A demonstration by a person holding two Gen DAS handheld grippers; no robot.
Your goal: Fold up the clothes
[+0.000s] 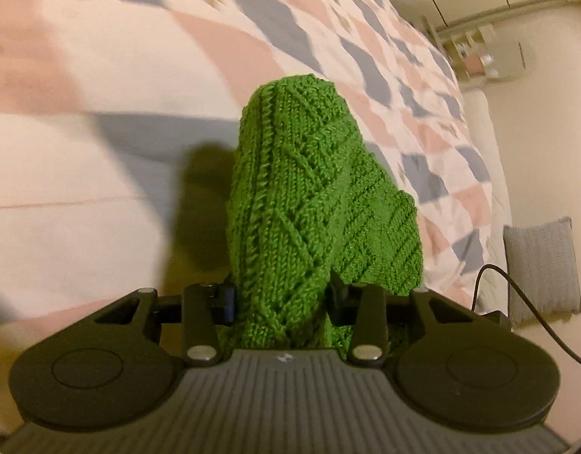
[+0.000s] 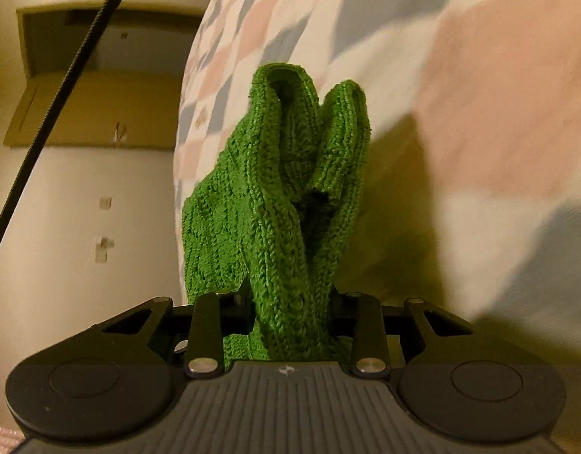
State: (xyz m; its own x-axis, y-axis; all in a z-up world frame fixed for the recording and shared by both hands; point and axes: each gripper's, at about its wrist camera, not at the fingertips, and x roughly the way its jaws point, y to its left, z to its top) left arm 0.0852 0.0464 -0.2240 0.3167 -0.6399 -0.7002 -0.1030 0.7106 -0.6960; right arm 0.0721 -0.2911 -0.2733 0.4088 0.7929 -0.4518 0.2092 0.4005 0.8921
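A green knitted garment [image 1: 305,196] fills the middle of the left wrist view, bunched and hanging above the bed. My left gripper [image 1: 282,299] is shut on it, and the knit hides both fingertips. In the right wrist view the same green knit [image 2: 282,204] shows ribbed cuff-like ends [image 2: 309,113] folded together. My right gripper [image 2: 290,306] is shut on that bunch, its fingertips buried in the fabric too.
Under both grippers lies a bed cover [image 1: 101,159] patterned in pink, grey and white. A grey cushion [image 1: 542,265] and a black cable [image 1: 517,302] sit right of the bed. A brown cardboard box [image 2: 101,109] and pale floor show left in the right wrist view.
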